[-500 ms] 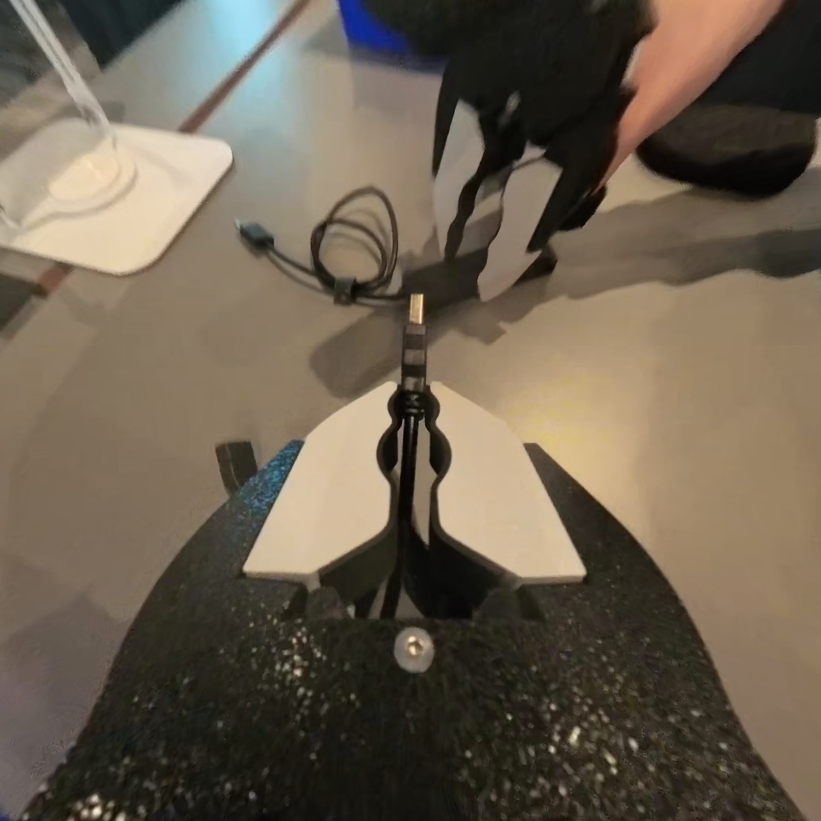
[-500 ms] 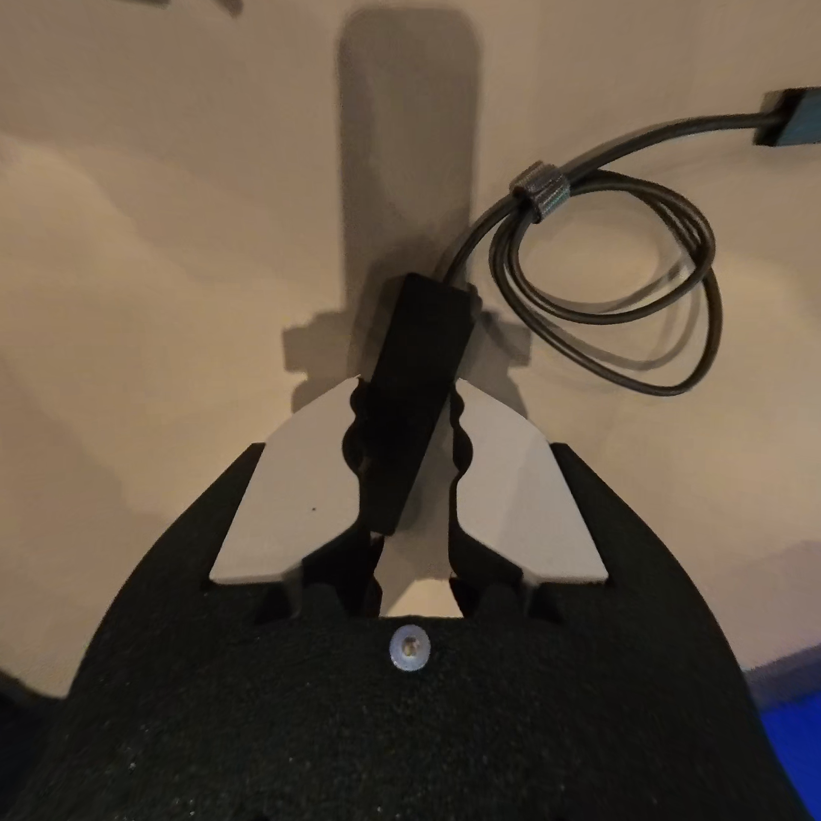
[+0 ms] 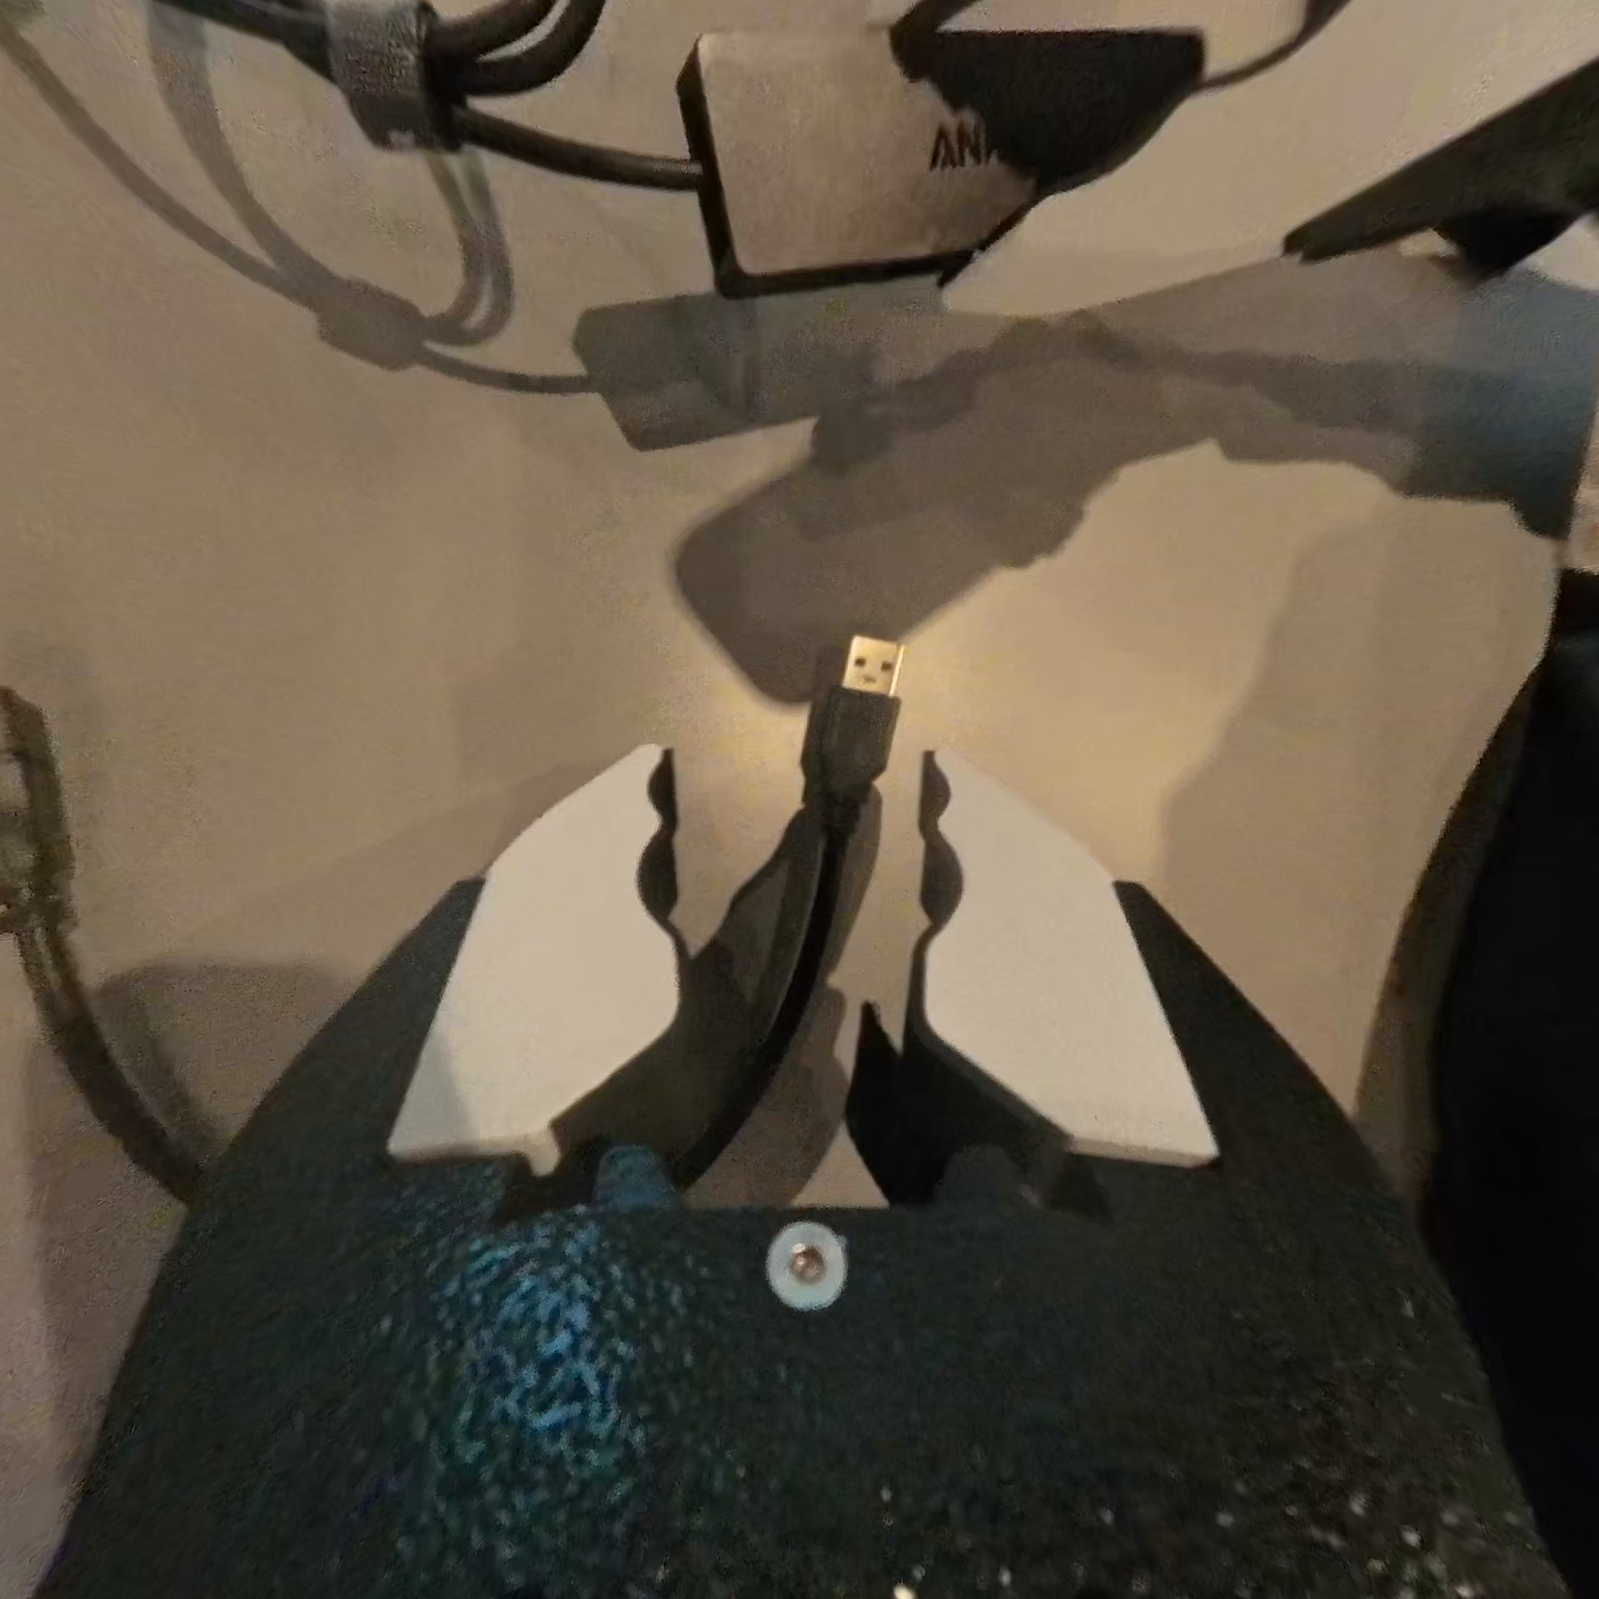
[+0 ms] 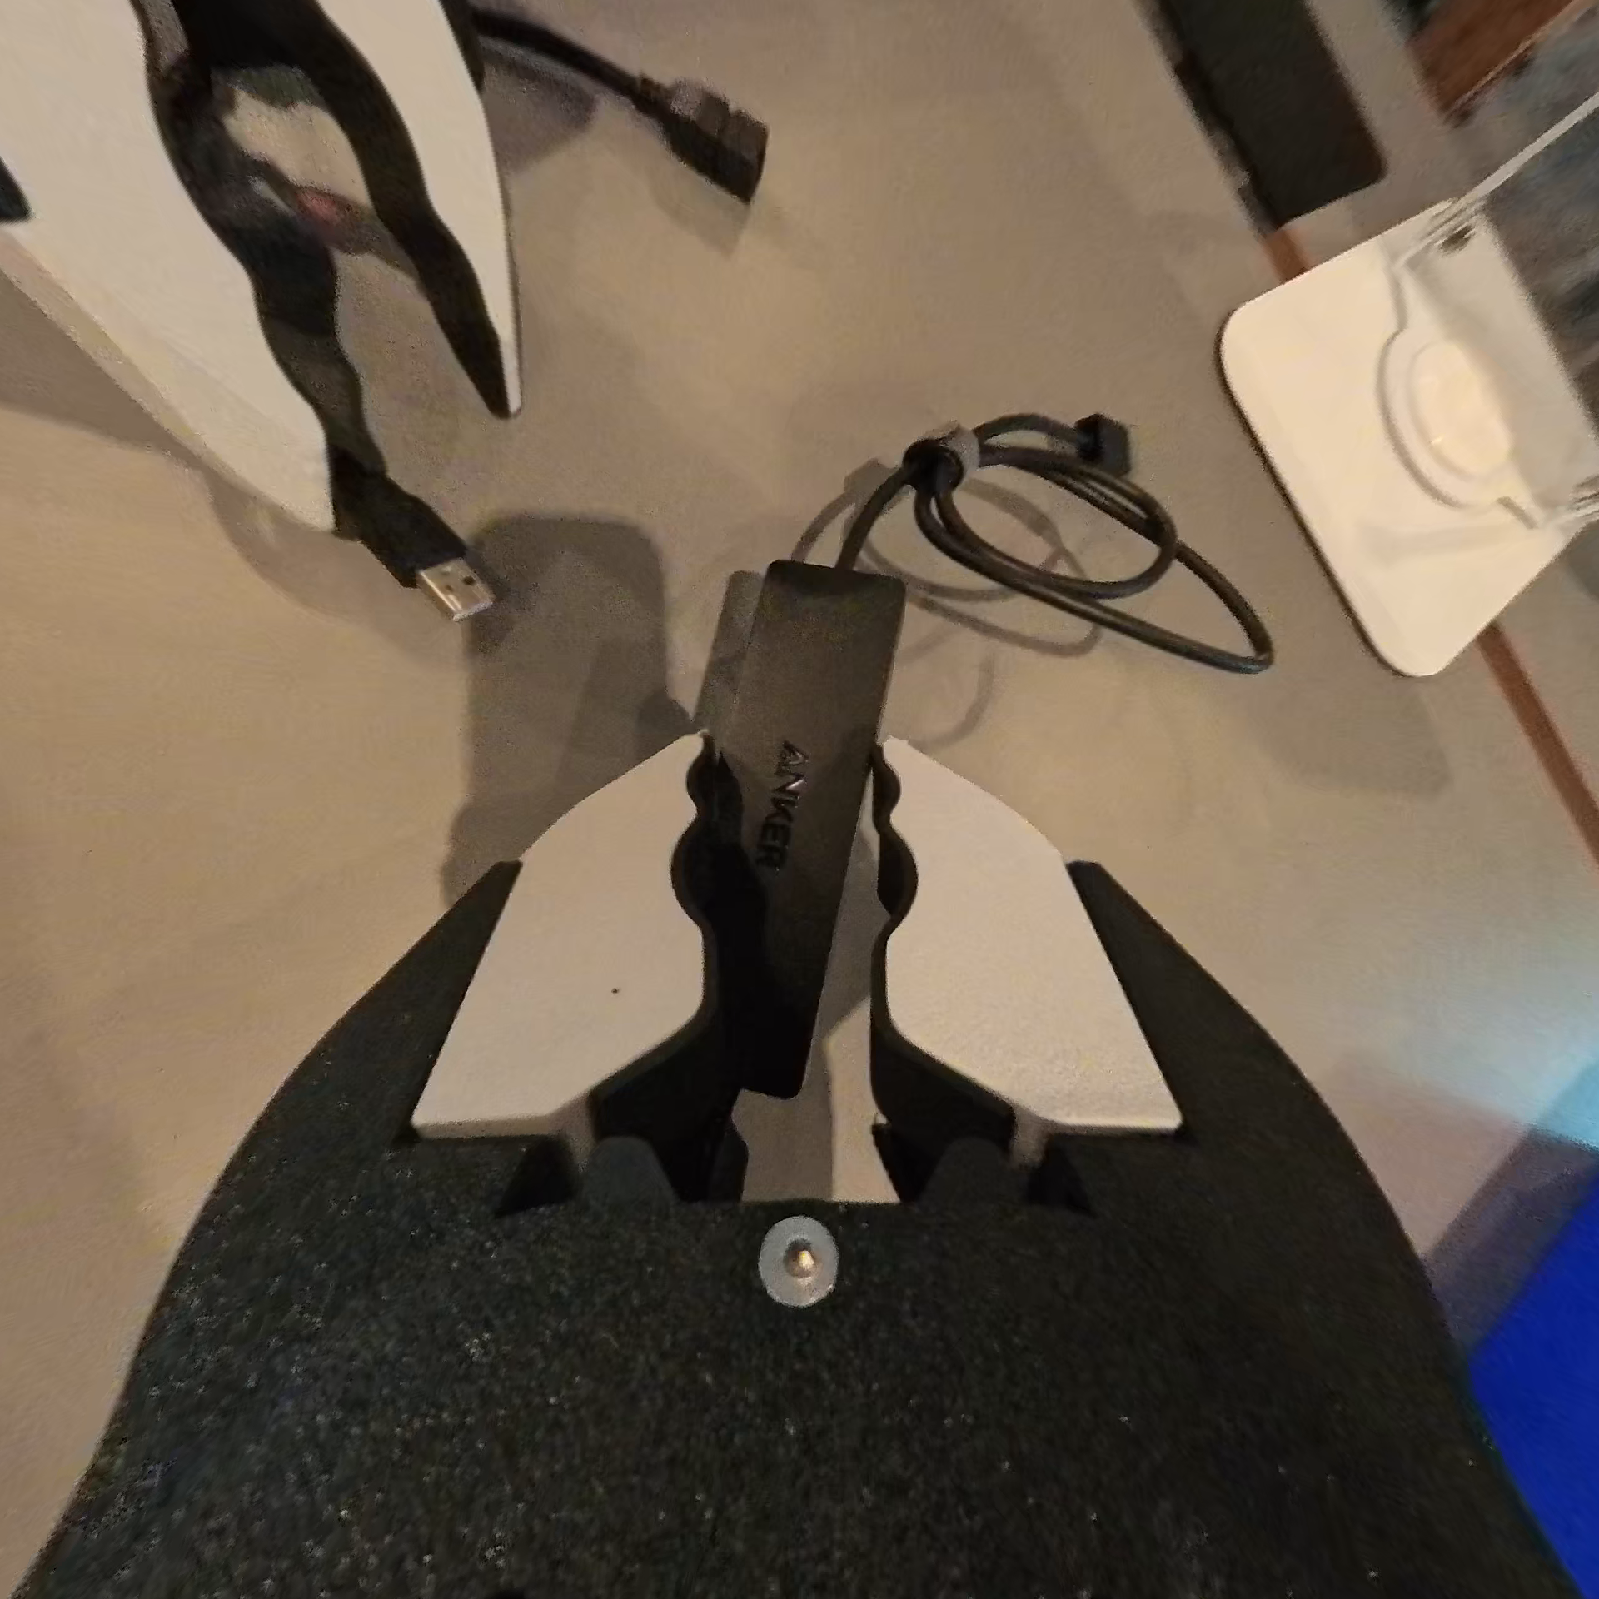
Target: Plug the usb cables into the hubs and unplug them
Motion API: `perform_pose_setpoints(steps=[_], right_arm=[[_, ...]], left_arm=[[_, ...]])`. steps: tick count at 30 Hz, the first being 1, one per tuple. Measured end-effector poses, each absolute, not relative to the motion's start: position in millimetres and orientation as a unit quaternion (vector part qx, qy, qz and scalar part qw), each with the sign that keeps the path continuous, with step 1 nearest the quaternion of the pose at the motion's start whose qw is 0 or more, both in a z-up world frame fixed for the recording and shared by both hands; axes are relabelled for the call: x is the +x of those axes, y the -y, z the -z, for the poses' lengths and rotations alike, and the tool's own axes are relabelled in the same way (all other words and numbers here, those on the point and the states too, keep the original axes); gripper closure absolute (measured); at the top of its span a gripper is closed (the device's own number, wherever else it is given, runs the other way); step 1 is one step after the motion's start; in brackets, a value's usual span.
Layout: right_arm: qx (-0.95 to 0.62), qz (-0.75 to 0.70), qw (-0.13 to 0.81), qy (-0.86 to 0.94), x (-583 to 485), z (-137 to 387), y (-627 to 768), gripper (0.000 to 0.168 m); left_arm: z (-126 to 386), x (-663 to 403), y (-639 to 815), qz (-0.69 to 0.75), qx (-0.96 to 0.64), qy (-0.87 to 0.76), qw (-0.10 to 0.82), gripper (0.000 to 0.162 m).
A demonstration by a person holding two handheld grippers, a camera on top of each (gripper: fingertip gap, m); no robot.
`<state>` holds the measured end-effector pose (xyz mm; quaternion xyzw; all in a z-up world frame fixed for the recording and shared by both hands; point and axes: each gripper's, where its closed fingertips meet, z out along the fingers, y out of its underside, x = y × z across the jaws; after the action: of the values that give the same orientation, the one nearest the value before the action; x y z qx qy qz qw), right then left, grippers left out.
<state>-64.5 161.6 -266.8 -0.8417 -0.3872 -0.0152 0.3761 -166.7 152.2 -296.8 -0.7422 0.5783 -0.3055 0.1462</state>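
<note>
Left tongs: tilted down over the worktop, spread wide; the cable plug lies loose between them, pointing toward the hub.
Right tongs: clenched around the black hub, lifted off the worktop.
Hub's own cord: coiled beyond the hub.

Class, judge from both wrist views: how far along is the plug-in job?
Done: the right gripper grips the black hub, lifted off the table. In hand: the USB cable sits between the left gripper's parted fingers, its metal plug bare, short of the hub. Left: inserting, then unplugging.
</note>
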Motion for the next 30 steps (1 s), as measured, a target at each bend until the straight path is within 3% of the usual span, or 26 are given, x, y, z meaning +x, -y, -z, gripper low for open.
perform_pose_setpoints(steps=[1,3,10,16,18,22,27,30], right_arm=[[-0.837,0.018,0.389,0.385,-65,265,-161,0.134],[-0.823,0.013,0.422,0.380,-69,258,-160,0.134],[-0.755,0.014,0.510,0.413,-95,231,-145,0.134],[-0.704,0.034,0.538,0.463,-117,220,-131,0.134],[-0.694,0.040,0.543,0.471,-121,218,-129,0.134],[-0.680,0.015,0.550,0.485,-126,215,-123,0.139],[-0.738,-0.146,0.468,0.463,-129,218,-112,0.102],[-0.742,-0.218,0.406,0.486,-134,227,-100,0.132]], left_arm=[[292,-163,-149,0.326,-0.738,-0.572,0.146,0.101],[276,-151,-142,0.390,-0.722,-0.551,0.151,0.095],[229,-126,-143,0.543,-0.682,-0.451,0.193,0.096],[215,-126,-147,0.587,-0.659,-0.422,0.204,0.127],[208,-126,-137,0.608,-0.634,-0.437,0.192,0.146],[205,-132,-131,0.589,-0.608,-0.487,0.215,0.151],[212,-138,-110,0.507,-0.543,-0.617,0.261,0.151],[214,-137,-99,0.496,-0.514,-0.646,0.270,0.151]])
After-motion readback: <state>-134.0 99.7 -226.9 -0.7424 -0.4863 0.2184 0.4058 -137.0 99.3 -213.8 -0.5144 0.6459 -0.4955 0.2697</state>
